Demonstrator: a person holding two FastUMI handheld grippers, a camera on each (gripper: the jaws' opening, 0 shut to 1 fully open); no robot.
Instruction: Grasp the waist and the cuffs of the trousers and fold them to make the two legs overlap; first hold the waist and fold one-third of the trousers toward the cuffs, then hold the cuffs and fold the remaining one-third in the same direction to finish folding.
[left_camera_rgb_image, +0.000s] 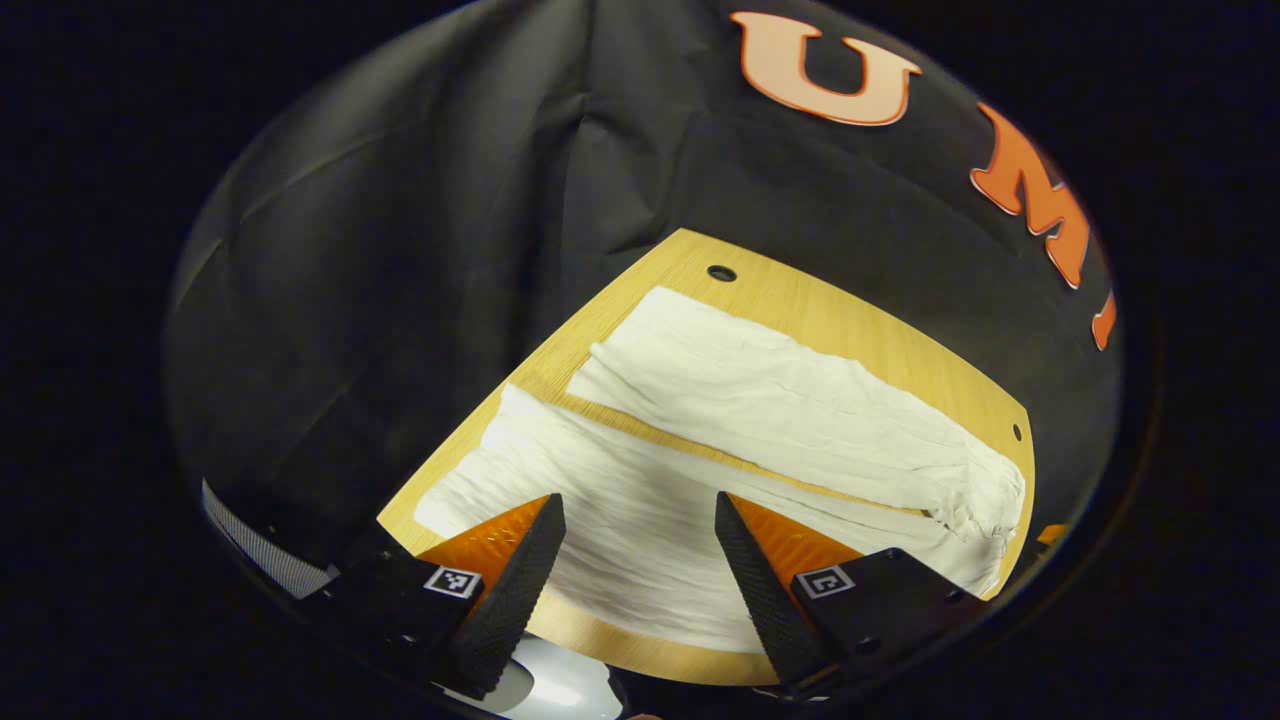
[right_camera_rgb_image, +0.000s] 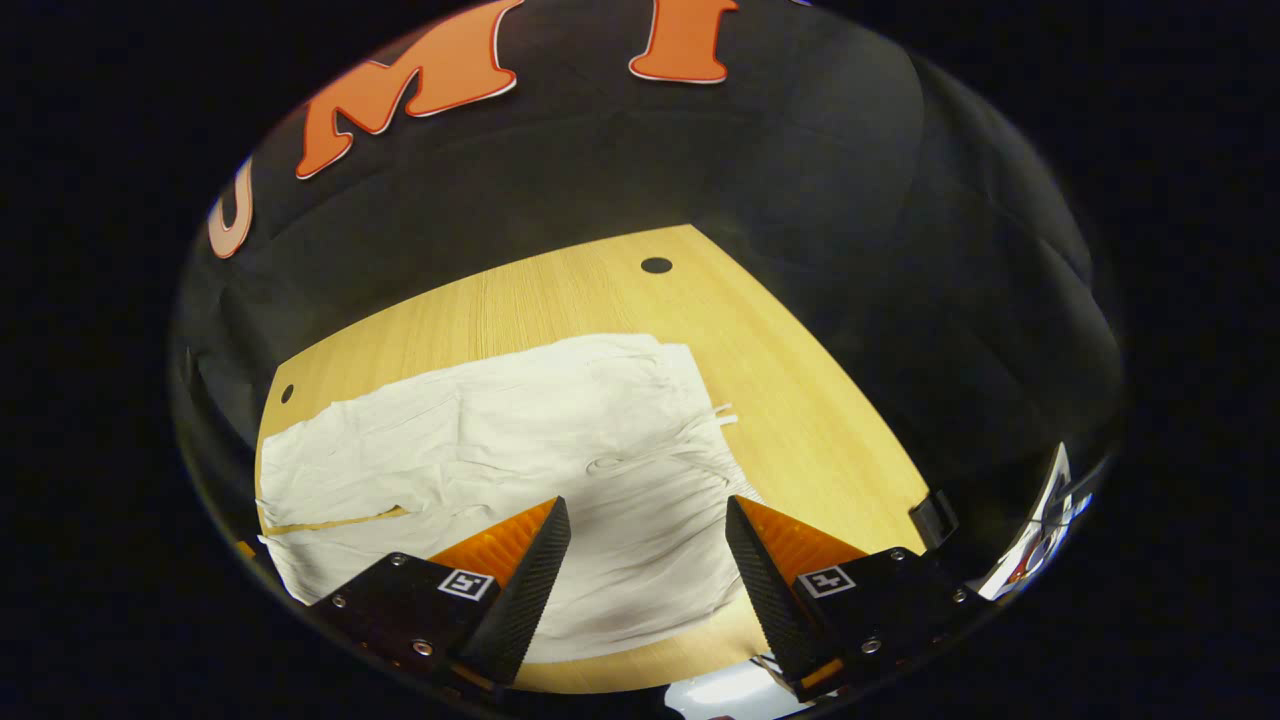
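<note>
trousers, pale and creased, lie flat and unfolded on the wooden table. in the left gripper view the left gripper hangs above the near leg, fingers spread wide, holding nothing; the two legs run apart with a strip of wood between them. in the right gripper view the right gripper hovers wide open over the waist end, its drawstring trailing onto bare wood. holes mark the table's far edge.

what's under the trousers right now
The trousers lie flat on a wooden table, legs apart with wood showing between them. Whatever the cloth covers is hidden.
</note>
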